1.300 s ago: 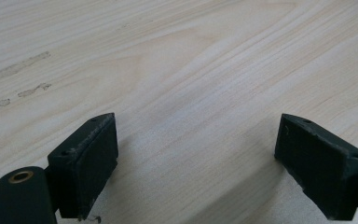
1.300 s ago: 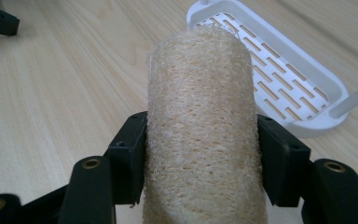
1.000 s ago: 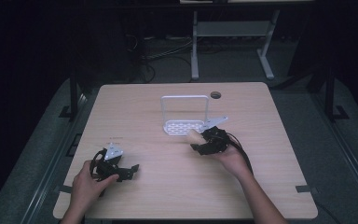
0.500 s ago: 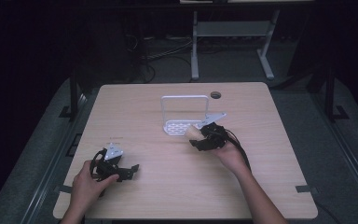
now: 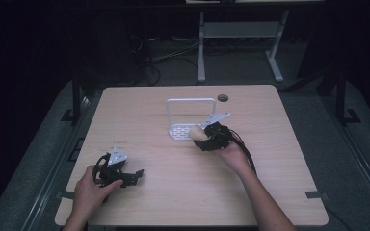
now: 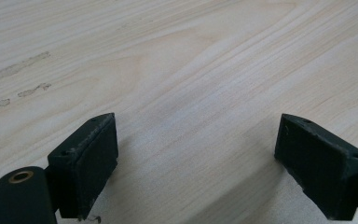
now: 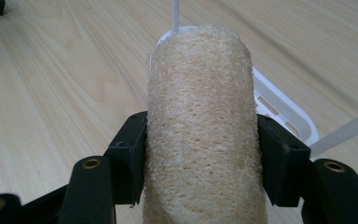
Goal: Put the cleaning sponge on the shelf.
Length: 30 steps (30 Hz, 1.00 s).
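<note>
A tan loofah sponge [image 7: 200, 130], a rough fibrous cylinder, is clamped between the two black pads of my right gripper [image 7: 200, 161]. In the high view that right gripper [image 5: 208, 139] holds the loofah [image 5: 196, 133] just above the front right corner of a small white rack [image 5: 185, 131] with an upright wire frame. The rack's slotted base [image 7: 279, 109] lies right behind the sponge in the right gripper view. My left gripper [image 5: 131, 177] rests low over the table at the front left, jaws wide apart over bare wood [image 6: 196, 154].
The light wood table [image 5: 270, 183] has a round cable hole [image 5: 222, 97] at its back edge. Faint scuff marks [image 6: 16, 70] mark the wood ahead of the left gripper. A white stand [image 5: 241, 33] and cables lie on the dark floor behind the table.
The right gripper with the loofah has shifted slightly toward the front of the table, away from the rack's frame. The left gripper has kept still.
</note>
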Available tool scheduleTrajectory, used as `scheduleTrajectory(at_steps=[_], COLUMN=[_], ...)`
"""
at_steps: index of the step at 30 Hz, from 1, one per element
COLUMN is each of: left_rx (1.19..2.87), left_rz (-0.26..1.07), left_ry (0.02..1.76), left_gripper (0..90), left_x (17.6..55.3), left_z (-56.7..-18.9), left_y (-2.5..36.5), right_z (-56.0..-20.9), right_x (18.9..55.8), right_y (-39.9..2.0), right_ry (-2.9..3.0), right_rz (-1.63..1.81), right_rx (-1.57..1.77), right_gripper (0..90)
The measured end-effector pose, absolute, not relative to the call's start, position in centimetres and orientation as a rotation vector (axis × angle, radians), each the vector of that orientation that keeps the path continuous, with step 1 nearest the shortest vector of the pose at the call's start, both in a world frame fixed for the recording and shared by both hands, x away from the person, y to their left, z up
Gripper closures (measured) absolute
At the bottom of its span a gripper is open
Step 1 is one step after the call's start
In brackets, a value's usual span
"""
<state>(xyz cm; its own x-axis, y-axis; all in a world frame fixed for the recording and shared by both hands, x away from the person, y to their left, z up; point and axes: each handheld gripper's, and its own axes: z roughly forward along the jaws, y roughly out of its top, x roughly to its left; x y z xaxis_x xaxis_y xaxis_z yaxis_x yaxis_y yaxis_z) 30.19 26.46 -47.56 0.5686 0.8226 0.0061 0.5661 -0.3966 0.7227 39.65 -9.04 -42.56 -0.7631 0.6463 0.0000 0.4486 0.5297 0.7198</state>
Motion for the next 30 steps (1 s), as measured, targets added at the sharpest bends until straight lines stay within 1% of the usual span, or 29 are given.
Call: scheduleTrajectory(at_steps=[23,30], left_rx=[2.114,2.115], left_rz=[0.48,0.48], left_ry=[1.105,1.105], left_gripper=[12.7,12.7], left_x=[30.2,30.2], left_z=[-47.6,-47.6], left_y=[26.5,26.5], right_z=[-42.6,-43.0], right_x=[41.5,42.1], right_y=[-7.4,-7.1], right_ry=[2.482,2.482], right_rz=[1.058,1.046], right_rx=[0.928,0.942], right_gripper=[41.0,41.0])
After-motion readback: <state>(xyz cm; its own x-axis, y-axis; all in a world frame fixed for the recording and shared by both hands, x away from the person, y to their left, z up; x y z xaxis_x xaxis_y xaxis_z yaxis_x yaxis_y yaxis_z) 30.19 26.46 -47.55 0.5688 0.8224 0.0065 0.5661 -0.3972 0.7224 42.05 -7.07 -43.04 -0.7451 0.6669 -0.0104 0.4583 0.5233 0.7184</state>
